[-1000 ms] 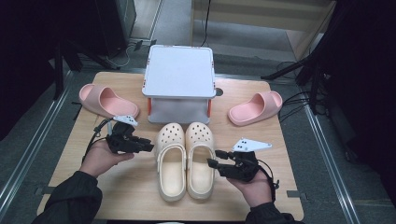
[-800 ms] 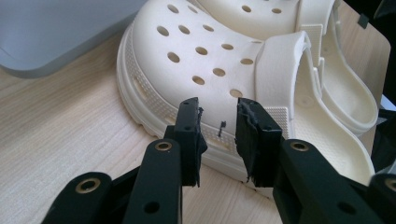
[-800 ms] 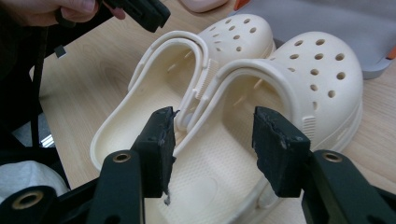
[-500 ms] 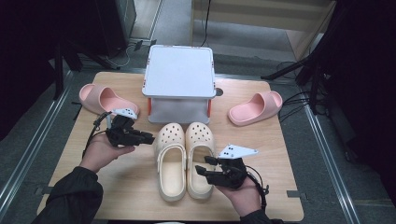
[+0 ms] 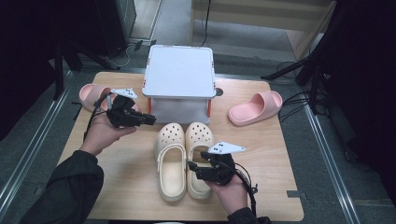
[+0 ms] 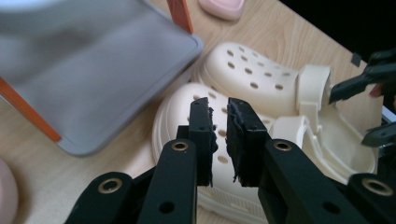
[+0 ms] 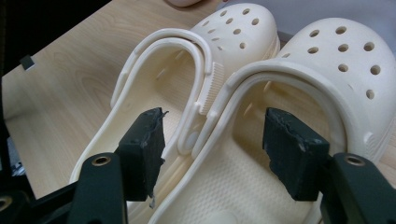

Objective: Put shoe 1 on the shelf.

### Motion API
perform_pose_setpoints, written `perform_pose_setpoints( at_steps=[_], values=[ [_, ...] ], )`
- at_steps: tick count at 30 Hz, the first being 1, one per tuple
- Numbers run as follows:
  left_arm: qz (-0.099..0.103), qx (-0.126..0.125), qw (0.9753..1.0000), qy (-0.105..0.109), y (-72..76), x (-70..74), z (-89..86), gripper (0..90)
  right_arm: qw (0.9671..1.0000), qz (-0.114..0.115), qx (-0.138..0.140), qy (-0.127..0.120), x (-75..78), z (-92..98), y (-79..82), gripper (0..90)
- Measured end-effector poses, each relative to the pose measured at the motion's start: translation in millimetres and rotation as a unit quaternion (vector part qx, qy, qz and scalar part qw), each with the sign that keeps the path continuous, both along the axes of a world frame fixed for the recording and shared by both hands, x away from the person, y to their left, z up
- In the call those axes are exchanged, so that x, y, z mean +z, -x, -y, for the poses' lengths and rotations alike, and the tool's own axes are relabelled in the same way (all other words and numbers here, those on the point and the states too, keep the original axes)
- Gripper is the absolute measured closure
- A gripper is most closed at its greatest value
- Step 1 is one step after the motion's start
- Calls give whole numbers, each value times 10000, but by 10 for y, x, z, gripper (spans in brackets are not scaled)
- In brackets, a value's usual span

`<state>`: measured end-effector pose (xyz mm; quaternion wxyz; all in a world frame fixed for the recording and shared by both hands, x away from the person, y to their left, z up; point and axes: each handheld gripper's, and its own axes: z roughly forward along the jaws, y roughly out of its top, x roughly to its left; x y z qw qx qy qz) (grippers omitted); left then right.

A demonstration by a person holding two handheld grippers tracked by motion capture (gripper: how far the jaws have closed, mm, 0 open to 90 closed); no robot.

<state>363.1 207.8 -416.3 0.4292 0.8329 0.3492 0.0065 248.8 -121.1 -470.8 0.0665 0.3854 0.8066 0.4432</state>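
The right gripper (image 5: 194, 169) is hovering at the near side of the table, with its jaws wide apart and standing on both sides of the inner walls where the two cream clogs (image 7: 219, 121) are touching each other. The clogs are lying side by side at the near middle of the wooden table (image 5: 275, 186), with toes pointing far. To do this step well, I think the jaws should be closing on both inner walls together, low enough that the soft foam is not slipping out, and the lift should be going straight up so the pair is staying even. A little farther and to the left, the left gripper (image 5: 150, 119) is waiting above the table beside the left clog's toe, its jaws nearly together with only a thin gap and nothing between them. Behind the clogs a white box with orange legs (image 5: 180, 77) is standing. One pink slipper (image 5: 256, 107) is lying at the far right, another pink slipper (image 5: 89, 94) at the far left. Around the table the room is looking dark, with a grey floor and cables.
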Motion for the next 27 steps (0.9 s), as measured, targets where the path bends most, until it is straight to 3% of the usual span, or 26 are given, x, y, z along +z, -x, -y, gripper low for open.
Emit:
perform_pose_setpoints(
  at_steps=[4, 7, 8, 9, 10, 14, 19, 27],
  values=[
    [125, -64, 9999, -100, -123, 224, 28, 821, 10000, 9, -23, 20, -32, -33, -33, 386],
    [176, -86, 9998, -76, -174, 309, 44, 821, 10000, 10, -30, -13, -34, -49, -43, 386],
    [280, -117, 9995, -97, -233, 413, 69, 821, 10000, 38, -35, -33, -33, -65, -53, 382],
    [280, -117, 9995, -97, -233, 413, 69, 821, 10000, 38, -35, -33, -33, -65, -53, 382],
    [372, -134, 9992, -78, -296, 509, 94, 821, 10000, 31, -52, -37, -38, -85, -63, 374],
    [509, -205, 9984, -119, -410, 677, 179, 818, 10000, 9, -73, -38, -64, -138, -89, 355],
    [553, -210, 9980, -242, -559, 727, 261, 818, 9998, -50, -184, 40, -110, -196, -124, 346],
    [486, -170, 9976, -473, -776, 580, 382, 839, 9989, -59, -375, 270, -181, -364, -166, 335]
  ],
)
